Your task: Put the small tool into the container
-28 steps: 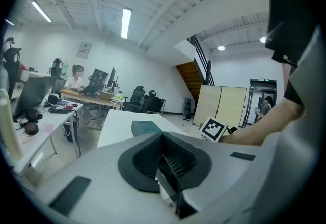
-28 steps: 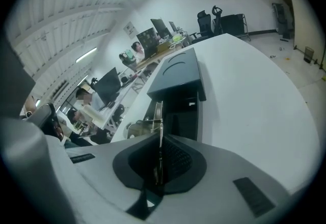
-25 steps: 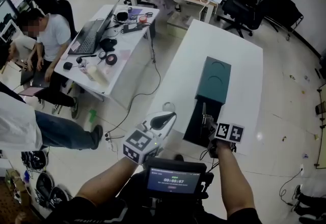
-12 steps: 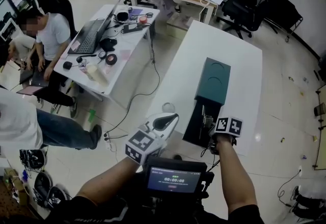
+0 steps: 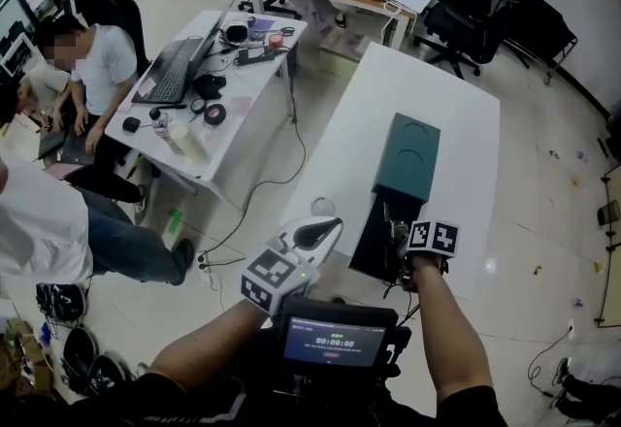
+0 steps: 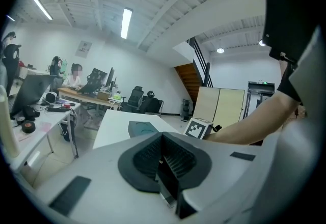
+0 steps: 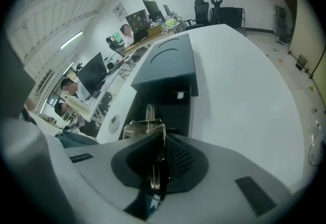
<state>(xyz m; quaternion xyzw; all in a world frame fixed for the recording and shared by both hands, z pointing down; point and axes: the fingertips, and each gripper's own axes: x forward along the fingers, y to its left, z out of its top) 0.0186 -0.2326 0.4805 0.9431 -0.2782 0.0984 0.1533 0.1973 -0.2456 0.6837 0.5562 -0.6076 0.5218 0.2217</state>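
Trouble would come at the release: the right claw point(image 7: 159, 152) is clenched on the small metal tool point(image 7: 146, 125), poised at the dark open end of the green container point(image 7: 165, 67) at 12 o'clock; dropped off-centre, it could clip the rim and skid across the white table point(image 7: 244, 90). The left claw point(image 6: 164, 159), closed on nothing, steadies nothing

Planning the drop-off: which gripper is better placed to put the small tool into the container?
Right. The right gripper clamps the small tool over the open container; the left gripper is shut, empty, beside the table.
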